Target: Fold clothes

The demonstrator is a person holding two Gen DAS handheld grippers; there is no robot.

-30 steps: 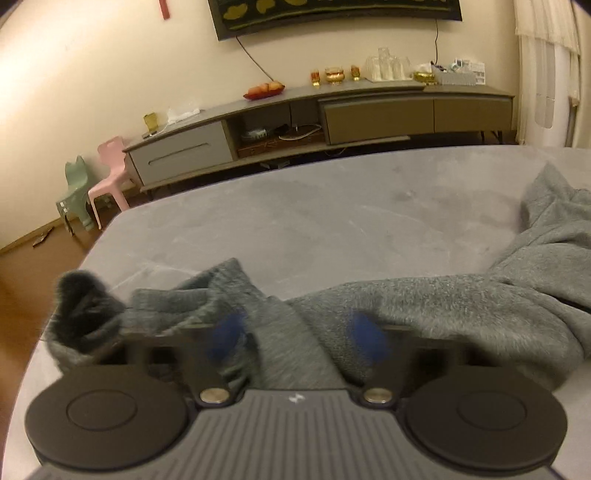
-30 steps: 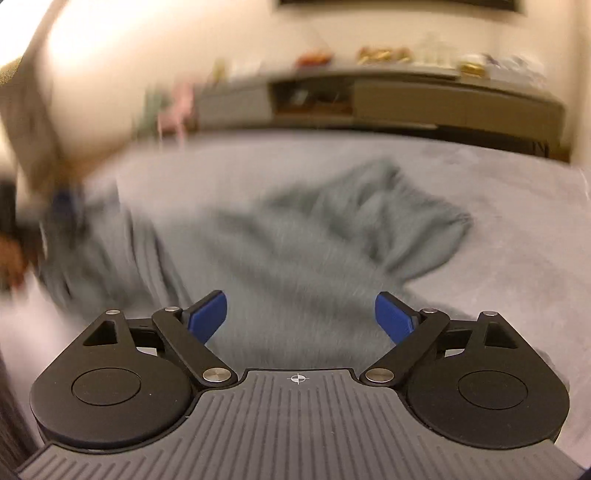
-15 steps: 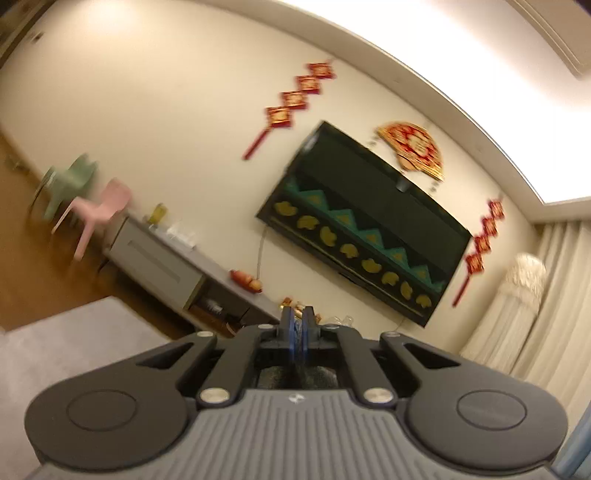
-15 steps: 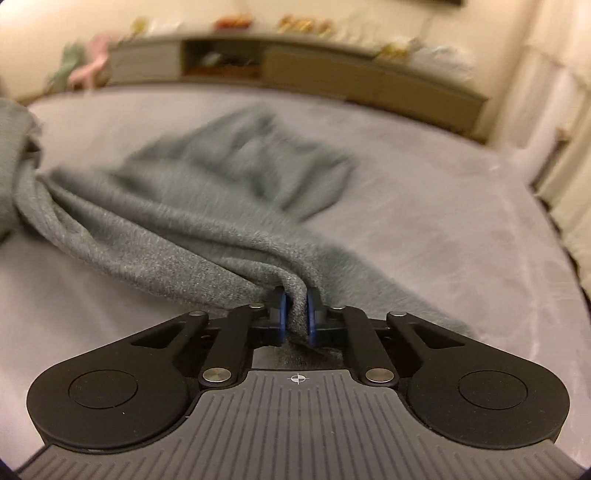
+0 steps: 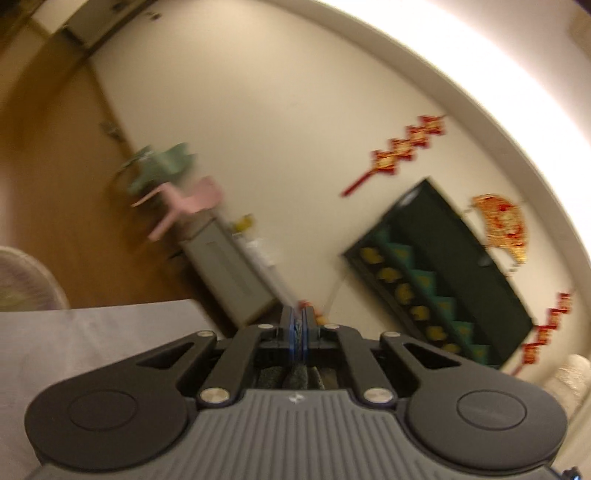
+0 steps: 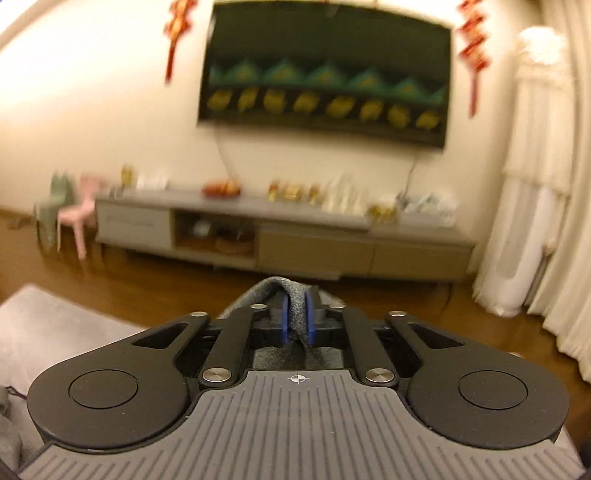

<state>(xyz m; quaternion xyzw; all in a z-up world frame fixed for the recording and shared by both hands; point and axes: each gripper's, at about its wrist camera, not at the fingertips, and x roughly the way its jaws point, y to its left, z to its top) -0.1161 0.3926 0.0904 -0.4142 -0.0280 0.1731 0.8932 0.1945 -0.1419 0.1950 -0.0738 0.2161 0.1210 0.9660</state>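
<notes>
The right gripper (image 6: 296, 320) has its jaws closed on a fold of the grey knit garment (image 6: 284, 288), which is pinched between the blue pads (image 6: 283, 320) and humps up just beyond their tips before dropping out of sight below the gripper body. More of the same grey cloth shows in the gap behind the pads. The left gripper (image 5: 298, 328) has its jaws pressed nearly together, with a thin sliver of cloth between the blue pads and a dark grey wad of the garment bunched in the hollow just behind them (this view is blurred, so little more can be told of the cloth there).

Under the left gripper, at the lower left, lies a corner of the pale grey table (image 5: 85, 332); the same surface appears at the lower left of the right wrist view. Both cameras look up and out at the room. Ahead of the right gripper stands a long grey TV cabinet (image 6: 280, 236) carrying small ornaments, with a dark wall-mounted screen (image 6: 325, 70) above it, red hanging decorations (image 6: 177, 33) to either side and white curtains (image 6: 535, 184) on the right. A pink chair (image 6: 79, 214) and a green chair (image 6: 55, 206) stand at the cabinet's left end on the wooden floor (image 6: 147, 295).
</notes>
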